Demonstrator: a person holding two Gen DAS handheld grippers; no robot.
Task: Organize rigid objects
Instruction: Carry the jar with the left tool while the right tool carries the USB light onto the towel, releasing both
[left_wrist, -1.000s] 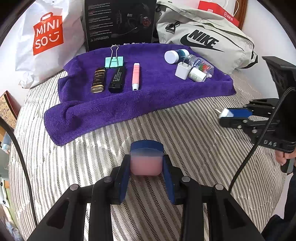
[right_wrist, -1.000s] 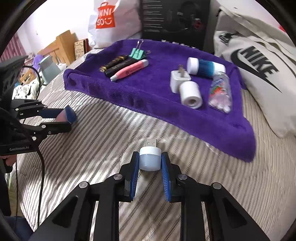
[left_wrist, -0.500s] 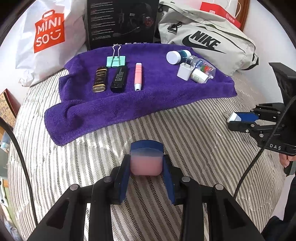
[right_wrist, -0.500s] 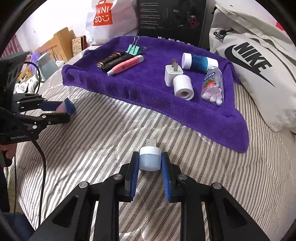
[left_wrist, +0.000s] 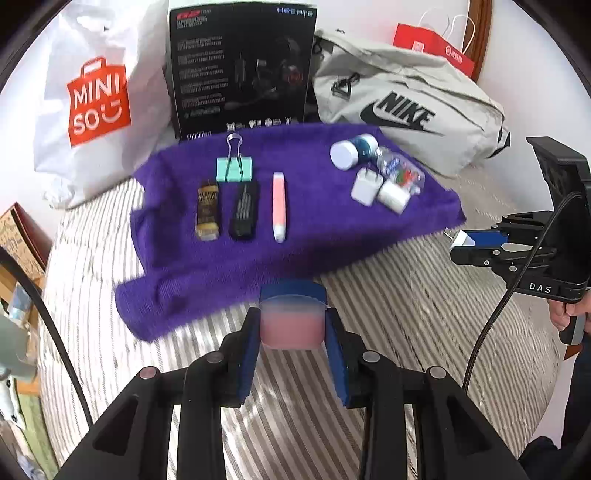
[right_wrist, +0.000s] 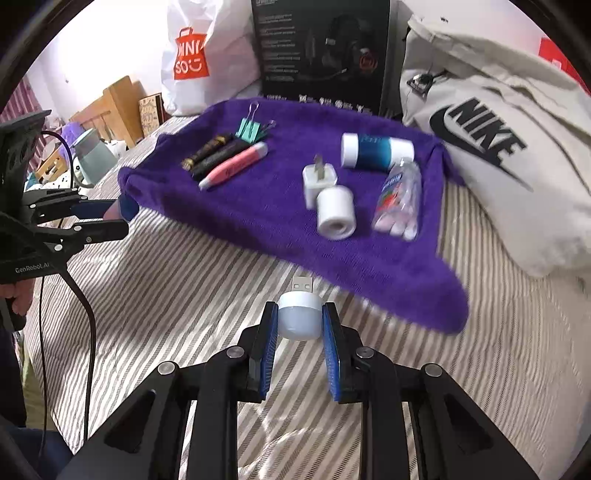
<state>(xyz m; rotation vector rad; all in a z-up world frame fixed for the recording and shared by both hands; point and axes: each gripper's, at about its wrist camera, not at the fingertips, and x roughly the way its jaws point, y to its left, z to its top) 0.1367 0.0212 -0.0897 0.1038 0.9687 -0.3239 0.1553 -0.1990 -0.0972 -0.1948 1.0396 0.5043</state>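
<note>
My left gripper (left_wrist: 291, 326) is shut on a pink jar with a blue lid (left_wrist: 291, 319), held above the striped bed just short of the purple towel (left_wrist: 314, 229). My right gripper (right_wrist: 299, 323) is shut on a small white USB light (right_wrist: 298, 314), its plug pointing at the towel's near edge (right_wrist: 369, 280). On the towel's left lie a green binder clip (left_wrist: 233, 168), a gold-brown tube (left_wrist: 207, 210), a black tube (left_wrist: 244, 210) and a pink pen (left_wrist: 279, 206). On its right lie a white charger (right_wrist: 318, 181), a white roll (right_wrist: 336, 214), a blue-and-white bottle (right_wrist: 375, 151) and a clear bottle (right_wrist: 400, 203).
Behind the towel stand a white Miniso bag (left_wrist: 94, 103), a black headset box (left_wrist: 240, 70) and a grey Nike bag (left_wrist: 402, 110). Striped bedding (right_wrist: 184, 295) surrounds the towel. A person's hand (left_wrist: 561, 314) holds the right gripper's handle. Wooden furniture (right_wrist: 114, 107) stands beyond the bed's left side.
Both grippers have moved forward toward the towel with their objects still held; the towel now lies closer in both views.
</note>
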